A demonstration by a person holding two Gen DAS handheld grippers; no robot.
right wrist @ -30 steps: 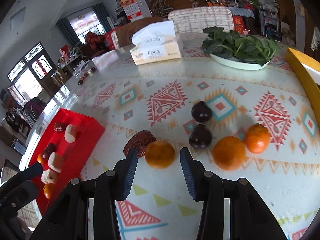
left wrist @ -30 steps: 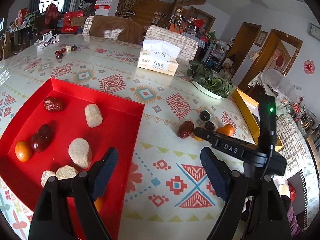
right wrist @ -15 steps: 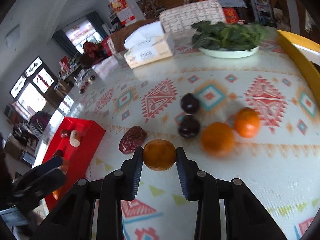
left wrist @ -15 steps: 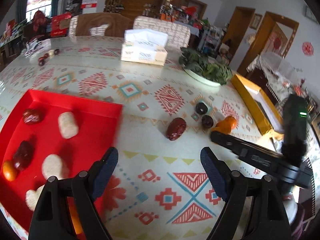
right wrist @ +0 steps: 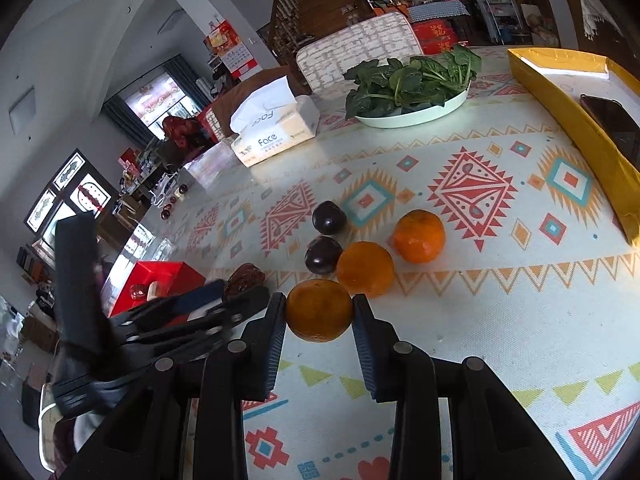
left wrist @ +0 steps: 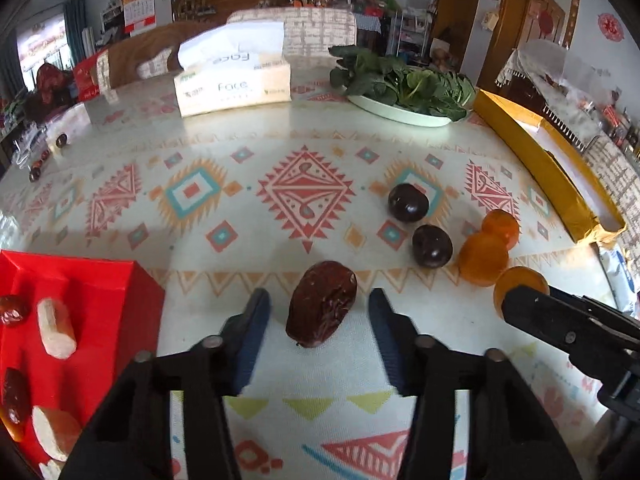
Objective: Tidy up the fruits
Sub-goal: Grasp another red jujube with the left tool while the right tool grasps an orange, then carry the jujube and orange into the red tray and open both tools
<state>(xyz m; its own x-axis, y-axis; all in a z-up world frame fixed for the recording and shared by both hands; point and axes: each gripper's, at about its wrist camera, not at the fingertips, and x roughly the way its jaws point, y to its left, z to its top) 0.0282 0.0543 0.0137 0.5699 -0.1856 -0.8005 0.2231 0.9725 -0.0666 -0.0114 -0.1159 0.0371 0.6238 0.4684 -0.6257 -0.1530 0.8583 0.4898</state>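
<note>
Fruit pickup is under way: your right gripper (right wrist: pixel 319 312) is clamped on a mandarin (right wrist: pixel 318 309) mid-table, while your left gripper (left wrist: pixel 316 318), jaws just closing, straddles the date (left wrist: pixel 322 304) untouched beside the red tray (left wrist: pixel 96 320). Next, finish that squeeze.

Desk (left wrist: pixel 248 148): covered in a pale cloth with red, teal and orange diamond patterns.
Red tray (left wrist: pixel 100 304): on the near left edge.
Date (left wrist: pixel 322 304): on the cloth, right of the tray.
Plums (left wrist: pixel 408 203): two dark ones, close together.
Oranges (right wrist: pixel 419 236): two lying right of the plums, just beside each other.
Tissue box (left wrist: pixel 234 86): far side.
Plate of greens (left wrist: pixel 400 110): right of the tissue box.
Yellow box (left wrist: pixel 540 164): along the right edge.
</note>
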